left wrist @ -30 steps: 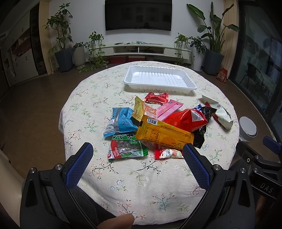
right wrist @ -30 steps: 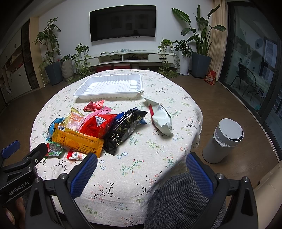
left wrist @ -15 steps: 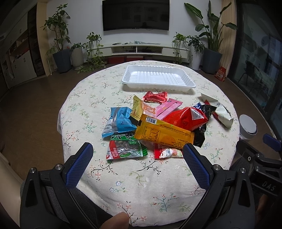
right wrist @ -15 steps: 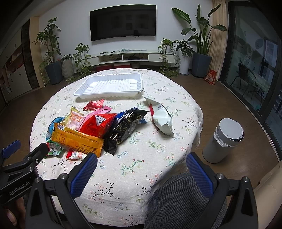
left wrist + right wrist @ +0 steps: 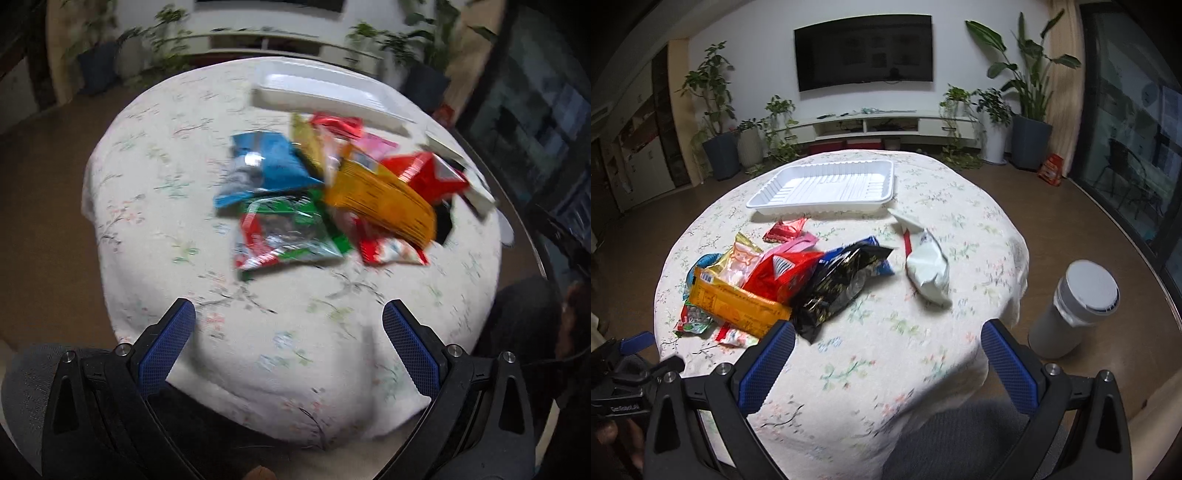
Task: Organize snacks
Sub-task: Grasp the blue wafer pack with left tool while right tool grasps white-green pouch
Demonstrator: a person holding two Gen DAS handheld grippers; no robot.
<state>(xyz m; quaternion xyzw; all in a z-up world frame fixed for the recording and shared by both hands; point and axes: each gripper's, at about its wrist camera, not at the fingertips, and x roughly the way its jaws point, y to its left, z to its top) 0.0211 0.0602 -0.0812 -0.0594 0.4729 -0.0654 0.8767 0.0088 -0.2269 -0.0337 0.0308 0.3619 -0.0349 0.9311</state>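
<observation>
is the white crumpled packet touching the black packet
Apart. The right wrist view shows bare tablecloth between the white packet and the black packet.

A round table [image 5: 894, 354] under a floral cloth fills the middle of the right wrist view. A white tray [image 5: 827, 186] lies on it toward the upper centre, and a heap of snack packets [image 5: 783, 284] lies at centre left. A white packet [image 5: 929, 269] lies apart, right of the heap.
</observation>
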